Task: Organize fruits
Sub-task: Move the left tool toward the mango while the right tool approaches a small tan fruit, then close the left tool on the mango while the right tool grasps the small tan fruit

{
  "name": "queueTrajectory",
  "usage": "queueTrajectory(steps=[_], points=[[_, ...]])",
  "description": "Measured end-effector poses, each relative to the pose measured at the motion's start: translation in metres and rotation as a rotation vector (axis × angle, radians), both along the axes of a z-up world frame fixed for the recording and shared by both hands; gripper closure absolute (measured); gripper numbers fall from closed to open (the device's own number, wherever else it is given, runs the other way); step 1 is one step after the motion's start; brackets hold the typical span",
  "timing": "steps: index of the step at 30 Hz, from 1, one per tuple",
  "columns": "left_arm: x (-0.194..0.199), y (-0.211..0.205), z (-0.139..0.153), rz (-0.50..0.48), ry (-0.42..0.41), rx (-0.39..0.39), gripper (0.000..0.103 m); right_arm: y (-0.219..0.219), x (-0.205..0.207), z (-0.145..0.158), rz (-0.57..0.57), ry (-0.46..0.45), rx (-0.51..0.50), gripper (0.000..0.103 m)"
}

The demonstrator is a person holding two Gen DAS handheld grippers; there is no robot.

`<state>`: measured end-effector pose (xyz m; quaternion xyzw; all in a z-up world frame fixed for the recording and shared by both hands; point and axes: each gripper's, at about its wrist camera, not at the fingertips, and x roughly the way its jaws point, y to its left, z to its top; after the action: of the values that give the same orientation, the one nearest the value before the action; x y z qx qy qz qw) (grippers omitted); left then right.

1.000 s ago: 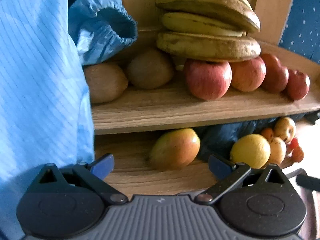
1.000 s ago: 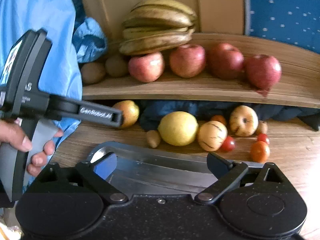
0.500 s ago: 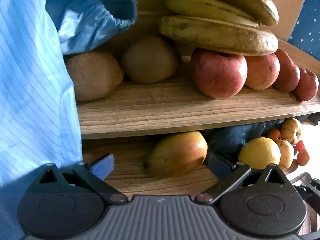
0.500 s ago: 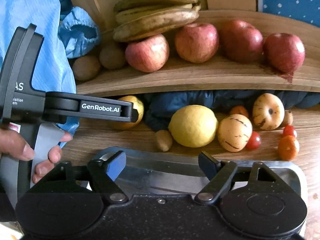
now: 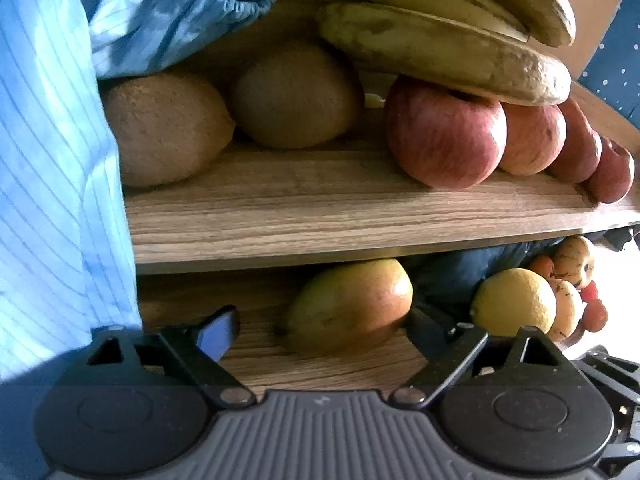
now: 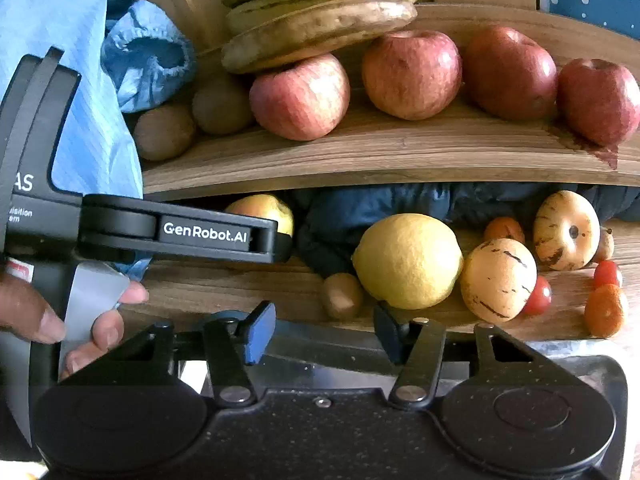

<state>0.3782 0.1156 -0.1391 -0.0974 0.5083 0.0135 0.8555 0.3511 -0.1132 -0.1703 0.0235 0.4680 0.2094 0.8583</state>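
1. Left wrist view: the left claw stands wide, jaws just narrowing around the mango under the shelf; only the right pad seems to touch.
2. The right claw, closing and empty, points at the small kiwi just ahead, beside the lemon.
3. Step in hand: a pickup by each claw. Next, each claw must close squarely on its fruit.

"GenRobot.AI" is printed on the left tongs.

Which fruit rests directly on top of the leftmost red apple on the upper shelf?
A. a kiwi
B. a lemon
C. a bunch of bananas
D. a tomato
C: the bananas lie with their lowest one pressing on the leftmost apple on the upper shelf, in both wrist views.
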Motion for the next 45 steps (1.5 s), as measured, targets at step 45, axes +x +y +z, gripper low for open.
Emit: queueTrajectory(steps=[45], points=[[-0.027,-0.026,0.006,0.031,-0.036,-0.001,0.033,-0.015,-0.023,0.021,0.018,-0.062,0.04,0.075]])
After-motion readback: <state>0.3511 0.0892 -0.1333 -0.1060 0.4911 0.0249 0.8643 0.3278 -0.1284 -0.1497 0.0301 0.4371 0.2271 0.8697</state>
